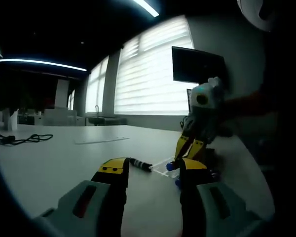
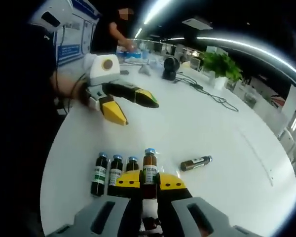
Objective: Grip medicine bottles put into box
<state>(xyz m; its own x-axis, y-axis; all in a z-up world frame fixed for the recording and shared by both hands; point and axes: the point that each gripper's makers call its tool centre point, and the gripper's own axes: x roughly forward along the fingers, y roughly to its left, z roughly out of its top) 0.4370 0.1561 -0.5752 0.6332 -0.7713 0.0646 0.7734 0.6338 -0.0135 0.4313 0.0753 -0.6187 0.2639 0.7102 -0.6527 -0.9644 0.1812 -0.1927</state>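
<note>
Your right gripper (image 2: 149,185) is clamped on one upright brown medicine bottle (image 2: 149,170) with a blue cap. Three more bottles (image 2: 114,173) stand in a row just beside it on the white table (image 2: 207,128), inside a clear box whose edge (image 1: 160,167) shows faintly, and a fifth bottle (image 2: 195,162) lies on its side nearby. Your left gripper (image 1: 153,173) hangs above the table with its jaws wide apart, holding nothing.

Big white table (image 2: 197,128) with a potted plant (image 2: 221,66) at its far edge, black cable (image 2: 209,94) trailing beside the plant, monitor (image 1: 197,65) by the blinds (image 1: 150,74).
</note>
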